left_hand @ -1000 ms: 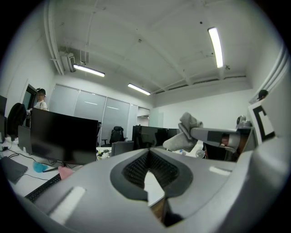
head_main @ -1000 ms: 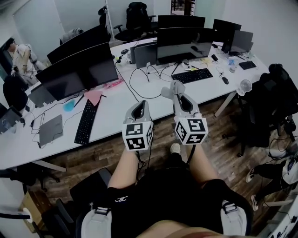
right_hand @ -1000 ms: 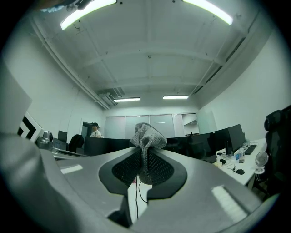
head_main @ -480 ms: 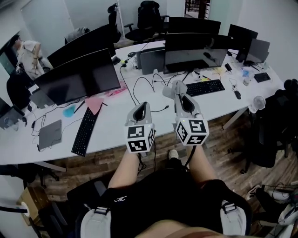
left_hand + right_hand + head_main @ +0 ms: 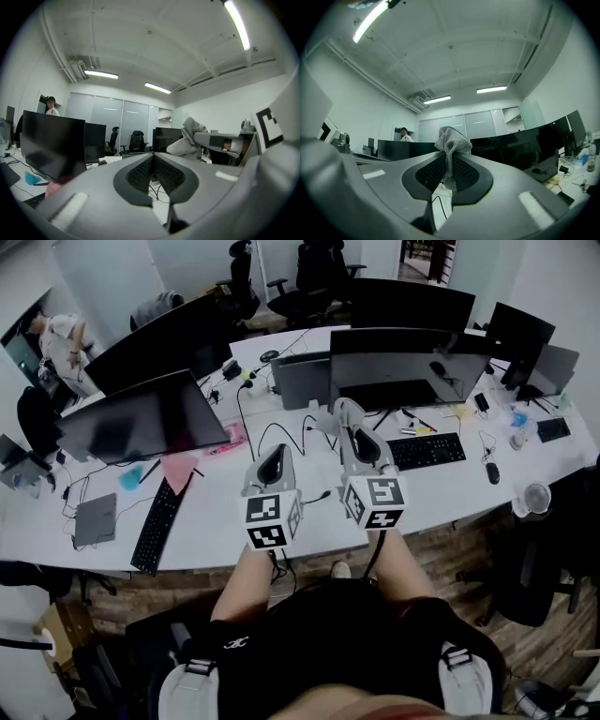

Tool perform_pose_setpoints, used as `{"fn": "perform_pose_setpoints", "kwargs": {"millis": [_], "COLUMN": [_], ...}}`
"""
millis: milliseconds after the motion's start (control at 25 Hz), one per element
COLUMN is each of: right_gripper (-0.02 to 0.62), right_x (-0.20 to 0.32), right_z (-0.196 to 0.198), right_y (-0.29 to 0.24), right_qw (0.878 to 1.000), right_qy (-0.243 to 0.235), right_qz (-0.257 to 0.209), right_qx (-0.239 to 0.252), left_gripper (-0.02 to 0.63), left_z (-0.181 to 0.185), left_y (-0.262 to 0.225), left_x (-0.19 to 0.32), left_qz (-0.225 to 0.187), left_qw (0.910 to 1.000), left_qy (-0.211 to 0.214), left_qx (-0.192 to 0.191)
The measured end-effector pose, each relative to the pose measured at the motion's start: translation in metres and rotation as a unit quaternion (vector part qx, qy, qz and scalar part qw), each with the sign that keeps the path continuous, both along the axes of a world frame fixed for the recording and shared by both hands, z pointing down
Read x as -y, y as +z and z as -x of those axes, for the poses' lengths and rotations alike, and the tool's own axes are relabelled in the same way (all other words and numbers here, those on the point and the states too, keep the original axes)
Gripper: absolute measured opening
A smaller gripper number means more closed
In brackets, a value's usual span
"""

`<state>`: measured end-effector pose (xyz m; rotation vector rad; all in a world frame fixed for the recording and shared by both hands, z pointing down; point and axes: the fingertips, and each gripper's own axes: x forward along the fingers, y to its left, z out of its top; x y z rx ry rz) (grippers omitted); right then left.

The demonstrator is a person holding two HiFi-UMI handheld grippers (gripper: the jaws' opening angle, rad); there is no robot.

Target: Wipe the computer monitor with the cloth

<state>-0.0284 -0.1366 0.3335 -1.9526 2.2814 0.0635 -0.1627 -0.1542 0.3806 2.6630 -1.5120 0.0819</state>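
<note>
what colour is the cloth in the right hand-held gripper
Grey cloth, clearest in the right gripper view.

Grey left tongs, right tongs — marker cubes, black shorts

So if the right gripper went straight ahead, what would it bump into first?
Probably the wide black monitor ahead, with the cloth touching first. The right gripper tilts upward, so it might pass over.

Left gripper, right gripper: jaws together
</note>
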Motion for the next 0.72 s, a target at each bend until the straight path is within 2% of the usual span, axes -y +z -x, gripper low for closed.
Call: {"fn": "perform_pose_setpoints", "kwargs": {"millis": [360,720], "right_gripper": [0.035,0.035], "right_x": [0.105,0.190], "right_z": [-0.032,-0.040], "right_y": [-0.003,-0.021], "right_qw": [0.999,1.000], "right_qy": [-0.042,-0.026], "right_qz": [0.007,0.009], "right_qx": [-0.008,-0.011], "left_gripper": [0.051,0.051], "left_z": [-0.026,-0.025], "left_y": [0.009,0.012], "left_x": [0.062,0.115], "left_qz": [0.020,0.030], "left_qw": [0.9984,0.9973], "left_qy": [-0.052,-0.063], "left_qx": [0.006,0.020]}}
